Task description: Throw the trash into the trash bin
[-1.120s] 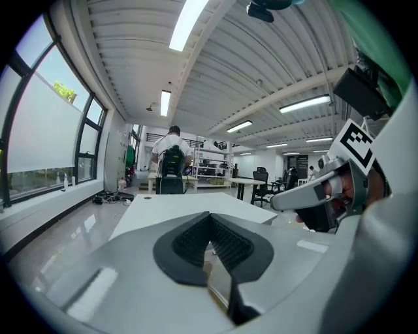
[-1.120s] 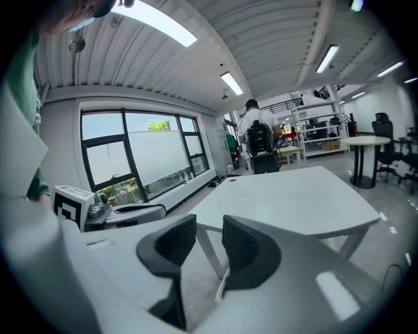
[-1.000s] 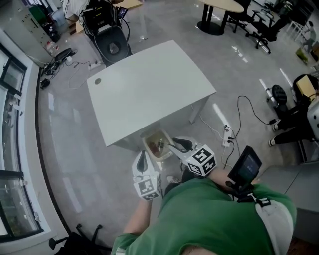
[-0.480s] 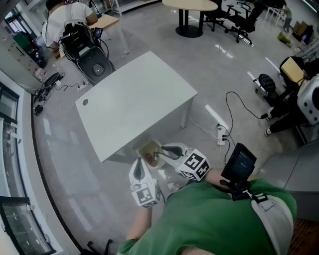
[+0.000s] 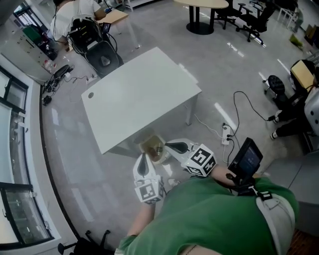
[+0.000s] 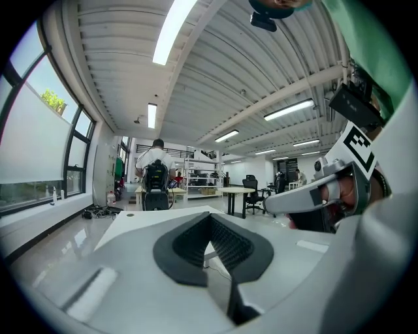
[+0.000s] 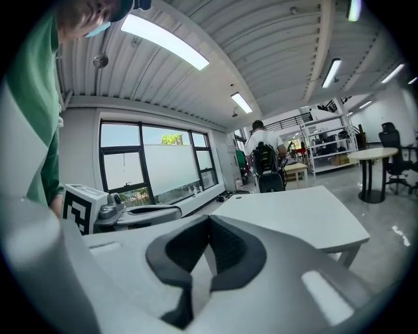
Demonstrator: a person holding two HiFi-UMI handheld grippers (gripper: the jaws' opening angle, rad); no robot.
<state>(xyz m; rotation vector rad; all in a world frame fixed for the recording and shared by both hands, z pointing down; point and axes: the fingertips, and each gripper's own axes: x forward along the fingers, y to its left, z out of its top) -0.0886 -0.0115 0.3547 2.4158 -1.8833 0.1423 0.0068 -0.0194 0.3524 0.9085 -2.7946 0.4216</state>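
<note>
A small open trash bin [image 5: 151, 145] stands on the floor at the near edge of the white table [image 5: 139, 94], with brownish trash [image 5: 158, 148] lying inside it. My left gripper [image 5: 144, 159] hovers just in front of the bin; its dark pads [image 6: 225, 244] meet with nothing between them. My right gripper [image 5: 169, 145] hangs beside the bin's right rim, its jaws closing together empty, and the pads [image 7: 225, 251] touch. The left gripper view shows the right gripper [image 6: 274, 205] alongside. The right gripper view shows the left gripper [image 7: 176, 210] the same way.
A person sits at a desk behind a black chair with a backpack [image 5: 94, 42] at the far left. Cables and a power strip [image 5: 227, 133] lie on the floor to the right of the table. A round table [image 5: 202, 6] stands far back, and windows line the left wall.
Both grippers have risen a little and drawn back from over the bin. The right gripper's jaws have closed. The head view has swung slightly.
</note>
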